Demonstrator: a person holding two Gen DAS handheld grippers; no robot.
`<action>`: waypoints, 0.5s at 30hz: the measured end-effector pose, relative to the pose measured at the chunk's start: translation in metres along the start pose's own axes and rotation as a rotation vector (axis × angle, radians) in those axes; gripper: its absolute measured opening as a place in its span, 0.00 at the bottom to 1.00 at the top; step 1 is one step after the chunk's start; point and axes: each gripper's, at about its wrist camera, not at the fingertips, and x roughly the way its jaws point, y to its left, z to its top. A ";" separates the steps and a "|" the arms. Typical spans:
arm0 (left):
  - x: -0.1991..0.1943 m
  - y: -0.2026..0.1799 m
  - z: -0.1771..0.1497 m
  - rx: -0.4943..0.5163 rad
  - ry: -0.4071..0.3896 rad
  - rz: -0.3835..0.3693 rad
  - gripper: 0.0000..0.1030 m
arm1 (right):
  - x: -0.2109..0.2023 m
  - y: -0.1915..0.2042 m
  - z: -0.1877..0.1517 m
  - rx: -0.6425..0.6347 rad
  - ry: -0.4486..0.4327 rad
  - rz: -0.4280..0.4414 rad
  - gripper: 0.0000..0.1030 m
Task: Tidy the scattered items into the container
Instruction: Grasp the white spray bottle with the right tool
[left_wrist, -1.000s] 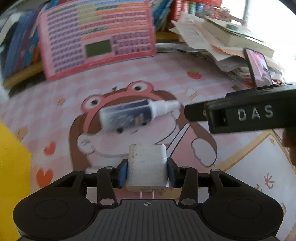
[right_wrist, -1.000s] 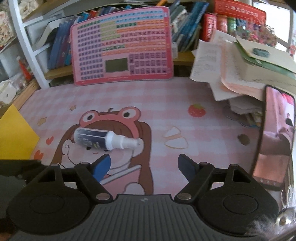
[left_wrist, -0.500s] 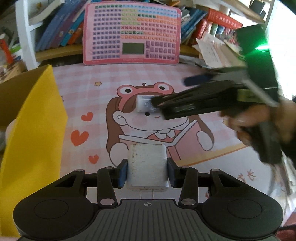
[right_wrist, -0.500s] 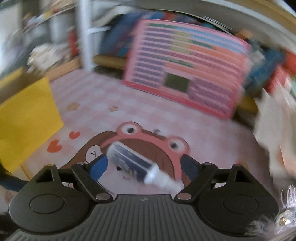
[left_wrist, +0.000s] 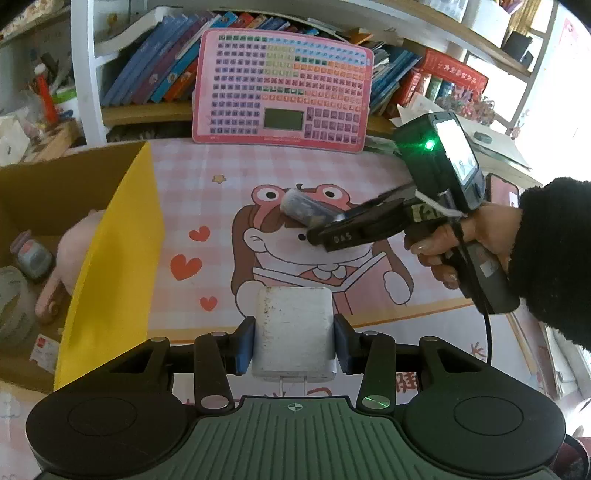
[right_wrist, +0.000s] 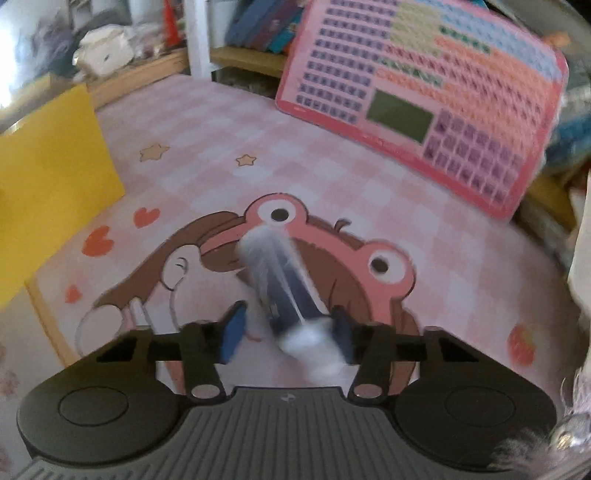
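My left gripper (left_wrist: 293, 343) is shut on a scuffed white charger (left_wrist: 293, 321), held above the pink cartoon mat (left_wrist: 207, 192). The cardboard box (left_wrist: 55, 192) with a yellow flap (left_wrist: 118, 258) stands just to its left. A small spray bottle (right_wrist: 280, 280) with a dark label and a white cap lies on the mat's frog hat. My right gripper (right_wrist: 286, 332) straddles it at the cap end and its jaws are closing. The left pad still stands off the bottle. In the left wrist view the right gripper (left_wrist: 317, 232) reaches the bottle (left_wrist: 299, 208) from the right.
A pink keyboard toy (left_wrist: 282, 92) leans on the bookshelf (left_wrist: 155, 74) at the back. The box holds jars (left_wrist: 31, 254) and a pink soft item (left_wrist: 74, 243). A person's hand (left_wrist: 465, 236) and dark sleeve fill the right. Papers and a phone (left_wrist: 502, 192) lie far right.
My left gripper carried the charger up and left, bringing the box into view. My right gripper rolled, came down over the bottle, and its jaws narrowed around it.
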 end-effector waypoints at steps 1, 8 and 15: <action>-0.002 -0.001 -0.001 0.011 -0.007 0.003 0.41 | -0.002 0.001 -0.002 0.008 0.006 -0.001 0.30; -0.017 -0.008 -0.003 0.031 -0.048 -0.012 0.41 | -0.029 0.013 -0.028 -0.004 0.040 -0.020 0.29; -0.026 -0.007 -0.014 0.012 -0.053 0.004 0.41 | -0.050 0.021 -0.051 0.069 0.064 -0.047 0.29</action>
